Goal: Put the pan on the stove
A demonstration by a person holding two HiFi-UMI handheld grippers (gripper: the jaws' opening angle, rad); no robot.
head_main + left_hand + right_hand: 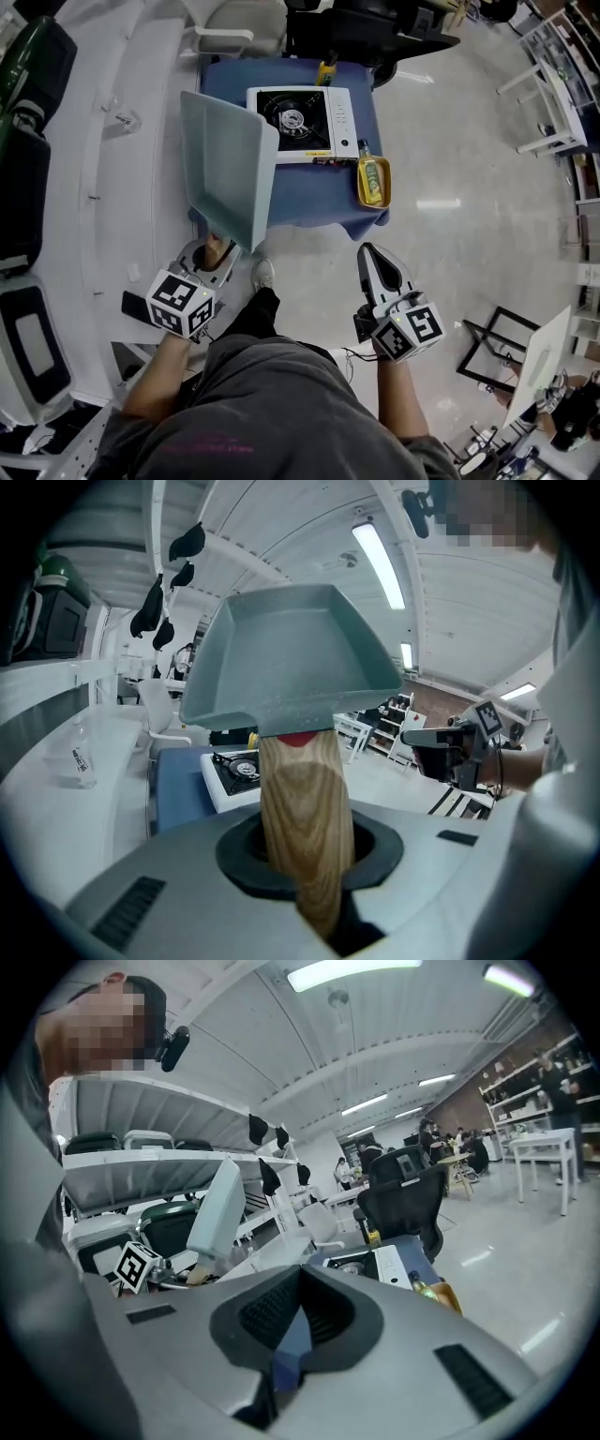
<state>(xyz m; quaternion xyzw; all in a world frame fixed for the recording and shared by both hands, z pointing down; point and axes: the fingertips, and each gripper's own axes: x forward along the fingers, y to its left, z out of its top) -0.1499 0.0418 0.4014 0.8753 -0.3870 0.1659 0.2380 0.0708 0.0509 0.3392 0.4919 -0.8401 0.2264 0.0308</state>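
Closest to the head camera is the person's grey shirt [272, 403], filling the bottom of that view, with a forearm reaching out on each side. Beyond it, on the pale floor [450, 169], stands a low worktop [309, 202] covered in blue cloth.

The square grey-green pan [230, 169] is in the air over the worktop's front left corner. It is tipped steeply, so its broad flat face is turned toward the head camera. In that view its far edge overlaps the near left corner of the stove [302, 122], and I cannot tell whether the two touch. The stove is a white portable gas stove sitting flat on the blue cloth, with nothing on its black burner.

The left hand-held gripper [214, 253] is clamped on the pan's wooden handle [305, 817]. Its own view shows the handle running straight out between the narrow-set jaws, with the pan rising above. The right hand-held gripper [368, 251] hangs over the floor just off the worktop's front right corner, well apart from the pan. Its jaws are drawn together at the tips and grip nothing.

A small yellow tray [386, 178] sits on the worktop just right of the stove. A bottle [370, 173] of yellow liquid lies in it.
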